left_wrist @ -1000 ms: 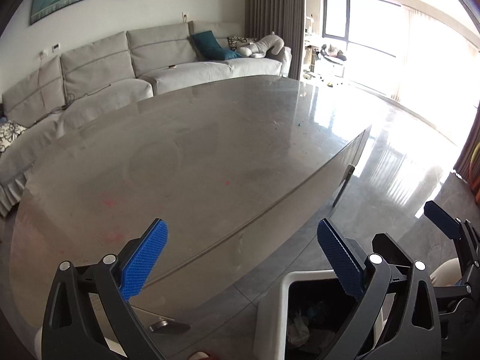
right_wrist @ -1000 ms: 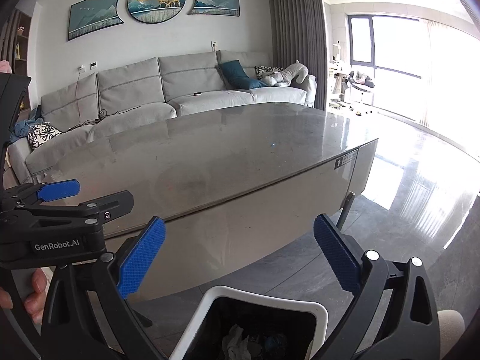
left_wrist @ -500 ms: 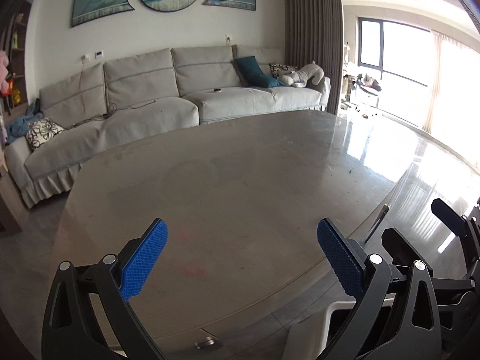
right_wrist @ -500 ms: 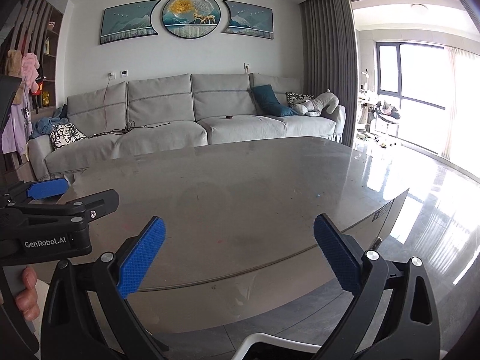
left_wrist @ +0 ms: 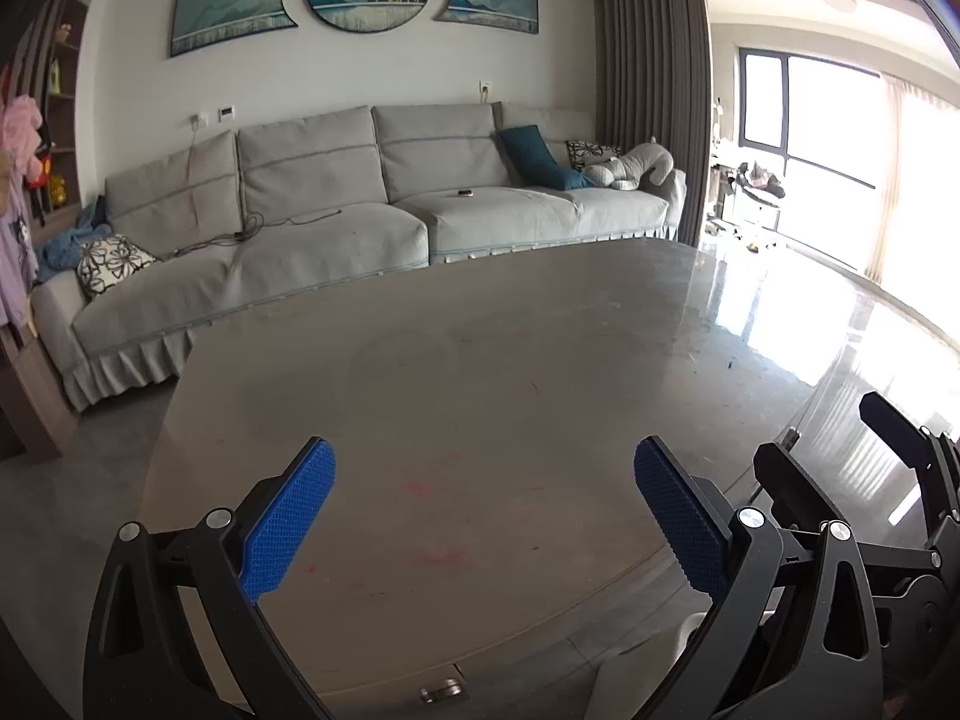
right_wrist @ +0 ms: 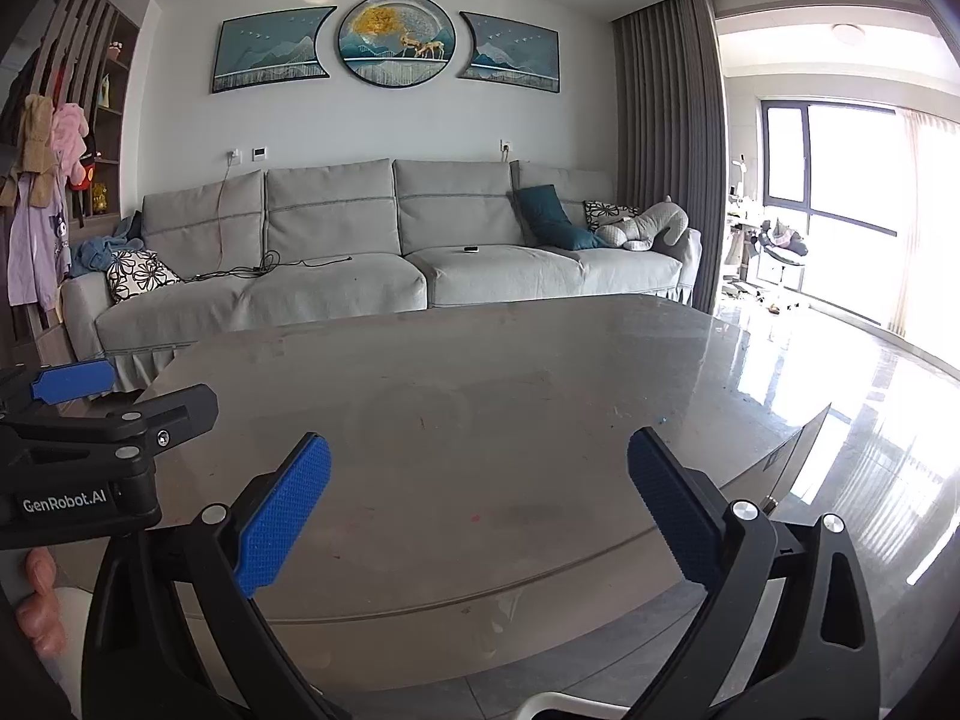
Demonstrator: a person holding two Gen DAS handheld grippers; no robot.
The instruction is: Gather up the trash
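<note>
1. Left gripper [left_wrist: 483,510] is spread wide with nothing between the blue pads [left_wrist: 288,519]. It hangs over the near part of the table [left_wrist: 480,372].
2. Right gripper [right_wrist: 477,507] is the same: fingers splayed apart, holding nothing, just off the near edge of the same table.
3. The two grippers sit side by side. From the right wrist camera the left one shows at the far left, and a bit of the person's hand [right_wrist: 42,600] peeks out under it.
4. Trash bin: only a sliver shows. There's a white rim [right_wrist: 561,703] at the very bottom of the right view, below the table edge between the fingers, and a bit of white [left_wrist: 651,669] low right in the left view. Can't tell what's inside.
5. The tabletop is grey and glossy with a few faint reddish smudges [left_wrist: 423,487] near the left gripper. I can't spot any trash on it.
6. On the far side there's a long grey sofa [right_wrist: 384,258] with a teal cushion [right_wrist: 543,210] and a grey plush toy [right_wrist: 651,228] at its right end, plus wall art [right_wrist: 393,45] above it.
7. A bright window [right_wrist: 840,180] and a dark curtain [right_wrist: 666,150] are on the right.
</note>
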